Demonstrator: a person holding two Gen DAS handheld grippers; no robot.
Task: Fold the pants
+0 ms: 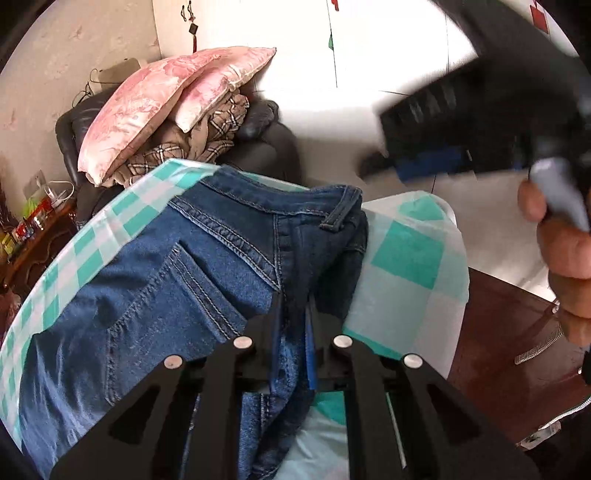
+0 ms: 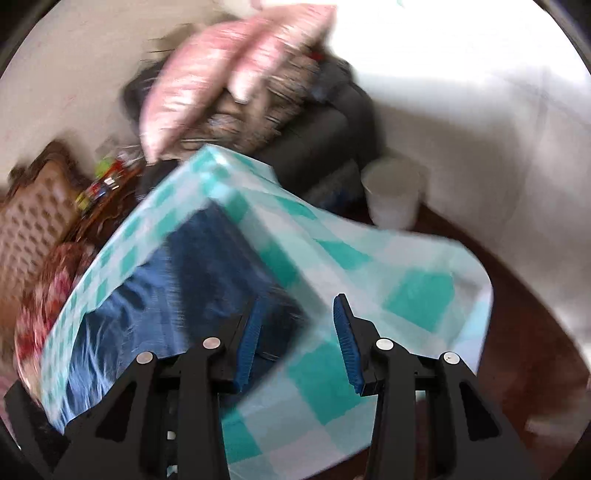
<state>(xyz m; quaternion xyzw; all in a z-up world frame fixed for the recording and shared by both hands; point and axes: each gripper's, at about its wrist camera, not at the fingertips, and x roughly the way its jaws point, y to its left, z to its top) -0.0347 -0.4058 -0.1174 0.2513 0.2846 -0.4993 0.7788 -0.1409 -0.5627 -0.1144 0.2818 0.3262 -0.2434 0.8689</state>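
While the left claw pinches the jeans, only the right view shows the right claw released.

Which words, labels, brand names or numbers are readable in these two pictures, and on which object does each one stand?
No text can be read in either view.
Jeans: stitching and a belt loop only, no label showing.
Colourful packages on the wooden side table: print too small to read; blurred in the right wrist view.
Red squares on the white wall: cut off at the edge, nothing legible.
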